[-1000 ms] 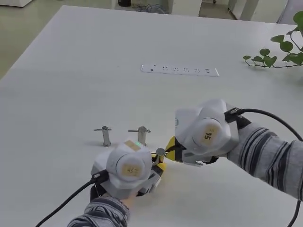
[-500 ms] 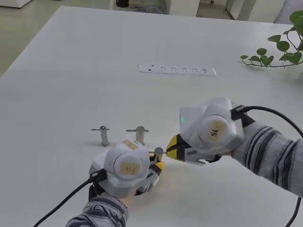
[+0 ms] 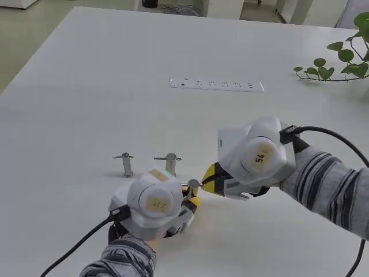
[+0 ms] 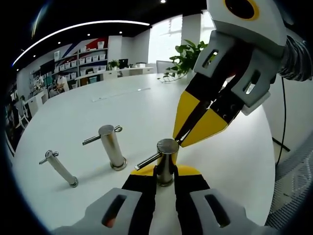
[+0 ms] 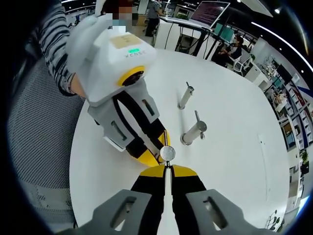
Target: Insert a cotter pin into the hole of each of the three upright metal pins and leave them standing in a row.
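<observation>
Our left gripper (image 4: pixel 165 172) is clamped on the right-most metal pin (image 4: pixel 166 159), which stands on the white table (image 3: pixel 86 86). Our right gripper (image 5: pixel 167 171) pinches the cotter pin (image 4: pixel 146 160) that pokes through the pin's top. The right gripper's round sticker (image 3: pixel 262 156) looks like it says 45. Two more pins (image 3: pixel 171 163) stand to the left.

White workbench (image 3: pixel 86 86) bears power strip (image 3: pixel 217 85) and plant (image 3: pixel 348 56); shelving (image 4: pixel 93 56) beyond.

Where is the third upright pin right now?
Head view, lower centre: the third pin stands just right of the middle pin, its base clamped by the left gripper and the right gripper holding the cotter pin at its head.
</observation>
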Demonstrator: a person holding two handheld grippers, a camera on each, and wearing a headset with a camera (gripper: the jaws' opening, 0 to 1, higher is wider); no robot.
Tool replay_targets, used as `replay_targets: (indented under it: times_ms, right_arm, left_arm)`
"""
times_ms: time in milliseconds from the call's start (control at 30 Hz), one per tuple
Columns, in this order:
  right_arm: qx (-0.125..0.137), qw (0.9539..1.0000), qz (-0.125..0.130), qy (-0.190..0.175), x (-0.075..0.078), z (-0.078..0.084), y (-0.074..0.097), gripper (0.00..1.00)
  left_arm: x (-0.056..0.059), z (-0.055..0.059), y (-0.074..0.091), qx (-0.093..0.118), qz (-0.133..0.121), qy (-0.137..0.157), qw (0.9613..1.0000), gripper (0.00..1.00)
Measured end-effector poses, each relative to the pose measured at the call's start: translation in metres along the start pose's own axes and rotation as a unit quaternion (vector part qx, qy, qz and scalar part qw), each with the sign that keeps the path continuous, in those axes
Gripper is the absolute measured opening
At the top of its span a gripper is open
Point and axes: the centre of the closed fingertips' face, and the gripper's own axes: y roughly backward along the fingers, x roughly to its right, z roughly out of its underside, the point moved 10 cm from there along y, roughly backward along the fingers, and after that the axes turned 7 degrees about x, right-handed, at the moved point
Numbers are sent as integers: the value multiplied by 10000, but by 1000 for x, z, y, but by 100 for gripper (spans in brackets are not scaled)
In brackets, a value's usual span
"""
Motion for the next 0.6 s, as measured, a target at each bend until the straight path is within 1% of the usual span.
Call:
replay_targets:
  times_ms: [133, 200, 300, 367, 433, 533, 600]
  right_arm:
    - [7, 10000, 19, -62, -1, 1, -2, 0]
    - [15, 10000, 27, -79, -1, 1, -3, 0]
    - [26, 9999, 20, -149, -2, 1, -3, 1]
    - [21, 9998, 37, -198, -1, 1, -2, 5]
    - [90, 9994, 44, -345, 1, 0, -2, 8]
    - [266, 9973, -33, -685, 2, -3, -3, 11]
    - [347, 9958, -59, -844, 3, -4, -5, 12]
  left_arm:
    - [0, 0, 1, -31, 13, 14, 10000, 10]
    - [-1, 0, 2, -103, 75, -13, 9999, 11]
    - [-5, 2, 6, -163, 127, -53, 9998, 19]
    - [-7, 3, 10, -216, 148, -76, 9996, 22]
    - [-8, 3, 13, -253, 174, -62, 9995, 28]
    - [-9, 1, 20, -233, 258, -12, 9994, 33]
    - [-9, 1, 24, -212, 282, -24, 9994, 37]
